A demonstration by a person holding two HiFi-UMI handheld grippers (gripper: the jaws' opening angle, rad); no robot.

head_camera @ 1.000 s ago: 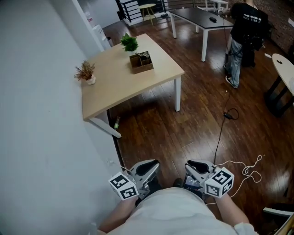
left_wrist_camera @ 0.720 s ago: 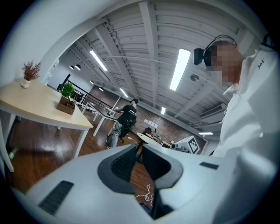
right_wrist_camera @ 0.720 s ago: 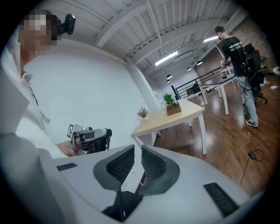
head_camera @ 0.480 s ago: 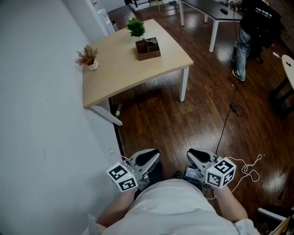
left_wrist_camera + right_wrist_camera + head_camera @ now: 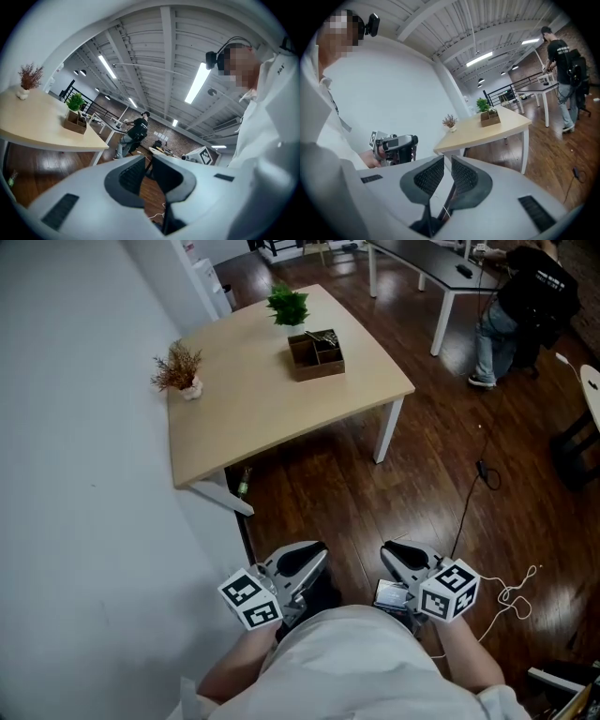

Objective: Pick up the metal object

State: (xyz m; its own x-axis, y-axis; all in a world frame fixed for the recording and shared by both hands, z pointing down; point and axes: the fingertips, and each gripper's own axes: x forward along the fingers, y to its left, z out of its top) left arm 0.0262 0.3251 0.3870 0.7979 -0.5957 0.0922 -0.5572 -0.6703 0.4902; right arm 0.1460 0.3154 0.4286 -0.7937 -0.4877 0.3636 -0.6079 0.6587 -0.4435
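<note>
A wooden compartment box point(image 5: 316, 353) stands at the far side of a light wooden table point(image 5: 244, 409); thin metal-looking pieces point(image 5: 314, 336) stick out of it, too small to make out. The same box point(image 5: 490, 118) point(image 5: 75, 123) shows in both gripper views. Both grippers are held close to my body, far from the table. My left gripper point(image 5: 314, 557) point(image 5: 147, 159) and my right gripper point(image 5: 392, 551) point(image 5: 447, 159) each have their jaws nearly together with nothing between them.
A green plant point(image 5: 288, 306) and a dried sprig in a white vase point(image 5: 178, 371) also stand on the table. A white wall runs along the left. A cable point(image 5: 469, 512) lies on the dark wood floor. A person point(image 5: 525, 296) stands by a dark table point(image 5: 422, 259).
The head view has shifted, so the table now sits lower and more to the right in it. Both grippers stay near my body, with their jaws as before.
</note>
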